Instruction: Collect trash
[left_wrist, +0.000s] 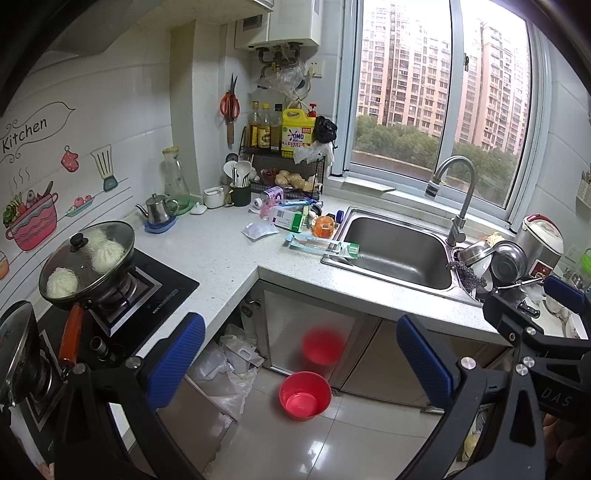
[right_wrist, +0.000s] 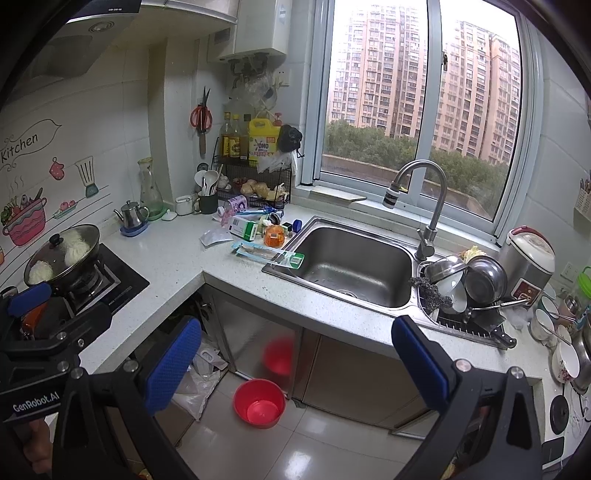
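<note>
You hold both grippers, left gripper (left_wrist: 301, 365) and right gripper (right_wrist: 295, 363), fingers apart and empty, above the floor. The trash (right_wrist: 255, 236) lies on the worktop (right_wrist: 177, 254), left of the sink (right_wrist: 351, 266).

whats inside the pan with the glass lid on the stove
Through the glass lid of the pan three white steamed buns show. The pan's bottom beneath them is hidden, and glare on the lid blurs the rest.
</note>
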